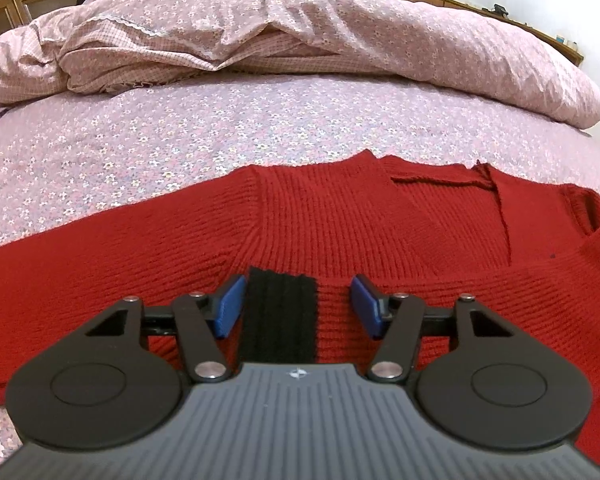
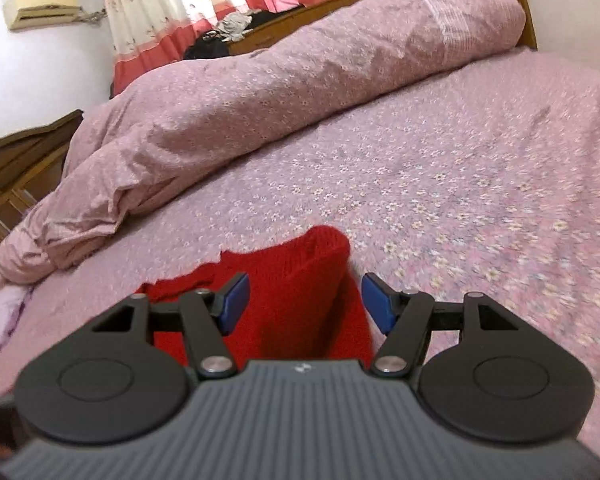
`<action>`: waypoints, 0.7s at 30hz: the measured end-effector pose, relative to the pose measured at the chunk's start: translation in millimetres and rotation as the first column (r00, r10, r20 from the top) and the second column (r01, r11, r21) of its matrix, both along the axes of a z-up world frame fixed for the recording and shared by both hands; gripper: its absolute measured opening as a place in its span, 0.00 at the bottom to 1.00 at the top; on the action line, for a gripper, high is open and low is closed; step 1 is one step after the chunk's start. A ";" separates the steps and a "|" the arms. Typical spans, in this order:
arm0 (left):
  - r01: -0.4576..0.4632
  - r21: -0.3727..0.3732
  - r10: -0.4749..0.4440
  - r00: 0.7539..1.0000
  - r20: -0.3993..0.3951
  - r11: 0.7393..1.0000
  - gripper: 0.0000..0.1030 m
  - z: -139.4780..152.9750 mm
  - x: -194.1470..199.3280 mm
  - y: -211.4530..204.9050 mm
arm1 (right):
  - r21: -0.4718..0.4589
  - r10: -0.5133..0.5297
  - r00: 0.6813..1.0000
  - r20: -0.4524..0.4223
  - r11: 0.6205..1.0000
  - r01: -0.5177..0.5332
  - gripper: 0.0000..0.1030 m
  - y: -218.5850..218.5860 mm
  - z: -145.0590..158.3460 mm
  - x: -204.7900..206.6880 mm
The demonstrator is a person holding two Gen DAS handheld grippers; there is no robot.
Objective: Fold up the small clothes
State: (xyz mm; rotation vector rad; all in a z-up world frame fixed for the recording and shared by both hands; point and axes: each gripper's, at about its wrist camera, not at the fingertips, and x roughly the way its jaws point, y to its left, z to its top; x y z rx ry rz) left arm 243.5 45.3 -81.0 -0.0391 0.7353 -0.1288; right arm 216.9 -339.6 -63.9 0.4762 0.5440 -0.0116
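A red knitted sweater [image 1: 331,220] lies spread on the floral bed sheet, one sleeve running left, a folded sleeve at the right. A black ribbed cuff [image 1: 282,316] sits between the blue pads of my left gripper [image 1: 296,306], which is open just over the sweater's near edge. In the right wrist view my right gripper [image 2: 304,304] is open, with a raised red fold of the sweater [image 2: 311,276] between its pads; the pads do not touch it.
The pink floral bed sheet [image 1: 180,136] stretches beyond the sweater. A bunched pink quilt [image 1: 260,28] lies across the far side, also in the right wrist view [image 2: 260,80]. A wooden bed frame [image 2: 300,16] and curtains stand behind.
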 end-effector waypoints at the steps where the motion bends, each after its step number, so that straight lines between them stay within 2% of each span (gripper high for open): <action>1: -0.001 0.001 0.001 1.000 0.001 1.000 0.61 0.4 -0.1 -0.6 | 0.019 0.011 1.000 -0.009 1.000 -0.010 0.64 -1.8 -1.4 8.2; 3: -0.006 0.014 0.005 1.000 0.016 1.000 0.47 2.2 -3.3 -2.5 | 0.031 0.021 1.000 -0.023 0.999 -0.020 0.63 -2.2 -4.8 20.8; 4: -0.010 0.028 0.010 1.000 0.027 1.000 0.30 4.0 -5.4 -3.4 | 0.026 0.027 0.999 -0.029 0.999 -0.027 0.62 -1.7 -6.3 25.6; 5: 0.006 0.016 -0.006 1.000 0.027 1.000 0.20 6.0 -6.5 -3.0 | 0.020 0.028 0.999 -0.035 0.999 -0.027 0.61 -1.0 -7.9 29.5; 7: 0.002 -0.014 -0.002 1.000 0.026 1.000 0.18 9.9 -9.1 -2.3 | 0.009 0.033 0.999 -0.040 0.999 -0.033 0.38 1.6 -10.2 33.8; 8: 0.003 -0.010 -0.003 1.000 0.028 1.000 0.17 11.9 -9.8 -3.2 | 0.004 0.041 0.998 -0.042 0.999 -0.041 0.22 2.0 -10.6 35.1; 9: 0.004 -0.009 -0.004 0.999 0.032 1.000 0.16 14.0 -10.4 -3.7 | -0.002 0.047 0.998 -0.046 0.999 -0.047 0.18 2.2 -10.8 36.2; 12: 0.006 -0.015 -0.005 0.998 0.065 1.000 0.15 26.4 -12.7 -3.8 | -0.050 0.051 0.998 -0.034 0.997 -0.052 0.15 4.1 -6.9 33.7; 17: -0.015 -0.009 0.016 0.979 0.202 1.000 0.14 63.4 -8.5 1.2 | -0.158 0.052 0.998 0.034 0.986 -0.046 0.15 11.5 8.9 27.0; 19: -0.026 0.002 0.025 0.976 0.218 1.000 0.14 70.9 5.1 3.3 | -0.183 0.034 0.998 0.057 0.983 -0.023 0.15 12.8 12.5 29.6; 21: -0.043 0.026 0.037 0.980 0.196 0.999 0.14 67.5 24.1 3.8 | -0.200 0.026 0.997 0.069 0.980 -0.012 0.15 16.2 13.3 36.9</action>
